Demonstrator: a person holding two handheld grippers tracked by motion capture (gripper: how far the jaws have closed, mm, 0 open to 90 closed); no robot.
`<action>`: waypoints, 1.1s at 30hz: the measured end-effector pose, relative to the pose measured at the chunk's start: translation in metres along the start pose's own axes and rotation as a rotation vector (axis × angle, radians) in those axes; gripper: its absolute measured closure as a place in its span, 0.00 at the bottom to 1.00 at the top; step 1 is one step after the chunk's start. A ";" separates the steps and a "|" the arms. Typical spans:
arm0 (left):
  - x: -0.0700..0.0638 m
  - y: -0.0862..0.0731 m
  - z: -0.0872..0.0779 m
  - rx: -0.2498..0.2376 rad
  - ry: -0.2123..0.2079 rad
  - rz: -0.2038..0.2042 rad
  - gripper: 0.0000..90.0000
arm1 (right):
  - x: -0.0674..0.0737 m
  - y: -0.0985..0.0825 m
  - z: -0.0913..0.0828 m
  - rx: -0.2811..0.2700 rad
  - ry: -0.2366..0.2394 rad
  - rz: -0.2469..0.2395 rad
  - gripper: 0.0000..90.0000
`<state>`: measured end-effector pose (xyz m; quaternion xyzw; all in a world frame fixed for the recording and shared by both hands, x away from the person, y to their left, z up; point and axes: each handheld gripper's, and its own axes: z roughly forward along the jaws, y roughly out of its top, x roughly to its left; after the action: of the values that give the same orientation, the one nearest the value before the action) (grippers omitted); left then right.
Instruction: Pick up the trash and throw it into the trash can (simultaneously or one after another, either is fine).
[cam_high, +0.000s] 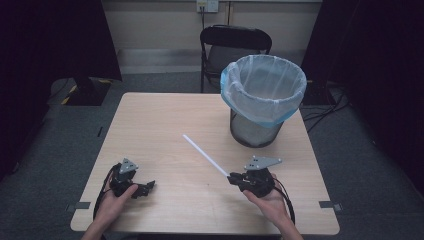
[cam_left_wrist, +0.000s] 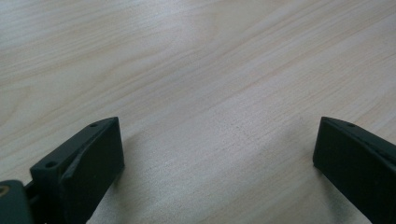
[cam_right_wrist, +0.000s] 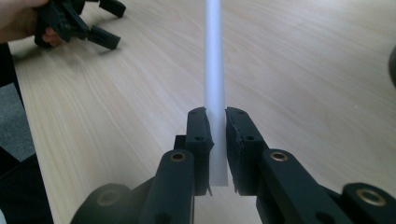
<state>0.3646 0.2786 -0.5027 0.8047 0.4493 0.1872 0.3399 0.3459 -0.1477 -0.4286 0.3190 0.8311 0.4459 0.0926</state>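
Looking down from the high view, the right gripper (cam_high: 234, 177) sat near the front right of the table (cam_high: 150, 125), its fingers clenched on the near end of a long white tube (cam_high: 206, 155). The tube slanted away from it toward the far left, over the middle of the table. Beyond it, at the far right, stood a mesh waste bin (cam_high: 263, 100) lined with a pale bag, mouth open. Over at the near left, the left gripper (cam_high: 145, 187) rested in its hand, well apart from the tube, nothing in it.

On to the left gripper view: the two black fingers (cam_left_wrist: 88, 163) stood wide, released, with bare wood grain between them. That hand looked idle.

And the right gripper view gave the close-up: the fingers (cam_right_wrist: 200, 140) pinched the white tube (cam_right_wrist: 214, 70) on both sides, close to its cut end, and the tube ran straight up and away along the table. The left gripper (cam_right_wrist: 100, 28) showed at the far upper left in its hand.

So the step in hand read as the carry: the tube gripped and apparently off the table, bound, most likely, for the bin. The next move called for swinging the long free end round to the right, tipping it over the bin's rim, and letting go only once it pointed down inside, or it could catch the liner and tumble off.
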 end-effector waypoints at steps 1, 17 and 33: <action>0.000 0.000 0.000 -0.001 -0.001 -0.001 0.01 | 0.000 0.000 0.000 0.000 0.000 0.000 0.89; 0.000 0.000 0.000 0.001 0.000 0.001 0.01 | -0.001 0.039 -0.011 -0.106 0.010 -0.033 0.89; 0.000 0.000 0.000 0.001 0.000 0.002 0.01 | 0.001 0.073 -0.023 -0.192 0.011 -0.071 0.89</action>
<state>0.3646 0.2787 -0.5026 0.8054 0.4486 0.1874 0.3391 0.3679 -0.1341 -0.3564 0.2766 0.7958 0.5219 0.1337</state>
